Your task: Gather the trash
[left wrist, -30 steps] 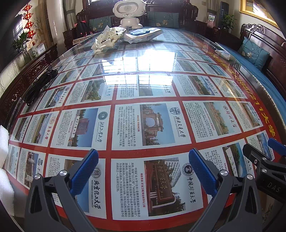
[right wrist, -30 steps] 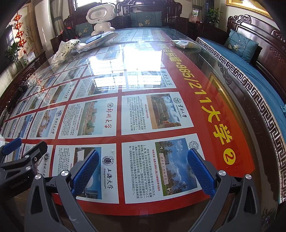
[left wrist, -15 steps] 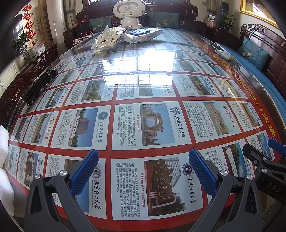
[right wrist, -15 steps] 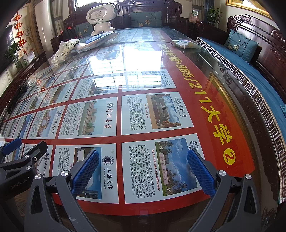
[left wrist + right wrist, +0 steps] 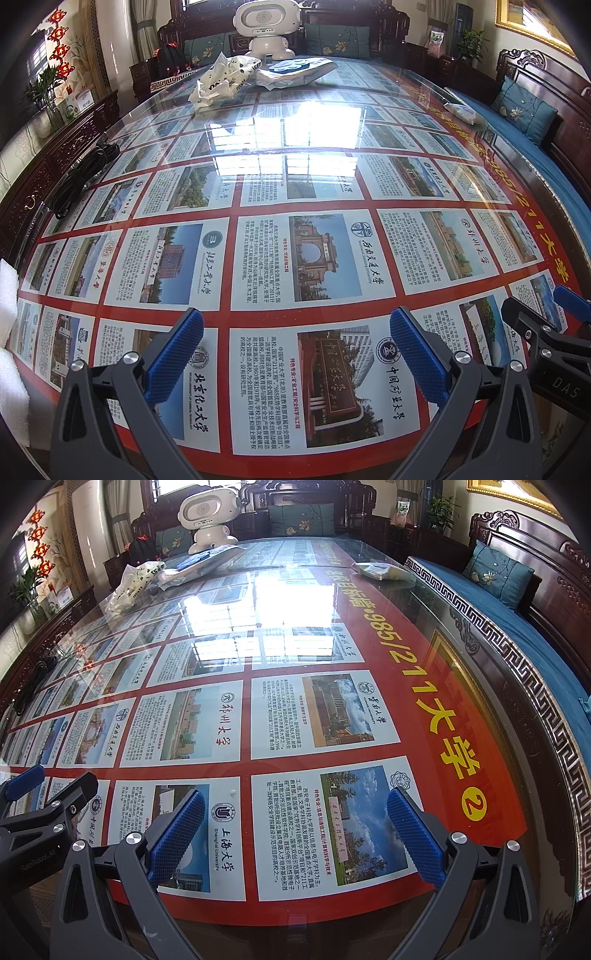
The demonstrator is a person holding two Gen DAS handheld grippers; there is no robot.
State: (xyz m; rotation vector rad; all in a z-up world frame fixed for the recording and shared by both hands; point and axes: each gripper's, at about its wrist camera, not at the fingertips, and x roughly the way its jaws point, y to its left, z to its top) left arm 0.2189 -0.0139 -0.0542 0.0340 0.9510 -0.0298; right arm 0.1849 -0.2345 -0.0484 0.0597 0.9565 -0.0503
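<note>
A crumpled white plastic bag [image 5: 221,83] lies at the far end of the glass-topped table [image 5: 295,177]; it also shows in the right wrist view [image 5: 135,583]. A flat silver-white package with blue print [image 5: 295,72] lies beside it, seen too in the right wrist view [image 5: 195,566]. A small pale packet [image 5: 461,110] lies near the far right edge, also in the right wrist view [image 5: 380,571]. My left gripper [image 5: 295,354] is open and empty at the near edge. My right gripper [image 5: 295,834] is open and empty beside it, far from all the trash.
A white toy robot [image 5: 266,26] stands at the table's far end. Black cables [image 5: 77,177] lie at the left edge. White foam [image 5: 9,325] sits at the near left. A carved wooden bench with blue cushions [image 5: 517,602] runs along the right side.
</note>
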